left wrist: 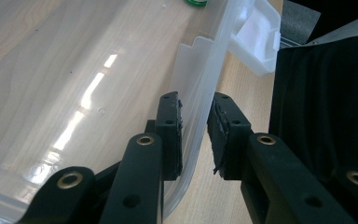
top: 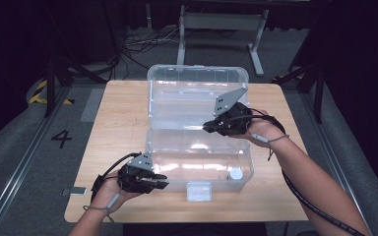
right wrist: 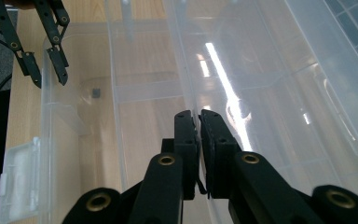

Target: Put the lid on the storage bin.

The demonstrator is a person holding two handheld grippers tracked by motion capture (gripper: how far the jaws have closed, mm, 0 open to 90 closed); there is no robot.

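On the wooden table (top: 118,123), a clear plastic box (top: 197,88).

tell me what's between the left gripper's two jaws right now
The clear box's front wall; in the left gripper view, the left gripper straddles that wall, jaws open on either side.

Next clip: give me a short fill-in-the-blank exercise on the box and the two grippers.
1. The clear box on the table has its lid ____.
2. The left gripper straddles the box's front ____.
3. The right gripper has its fingers ____.

Missing words: open; wall; shut
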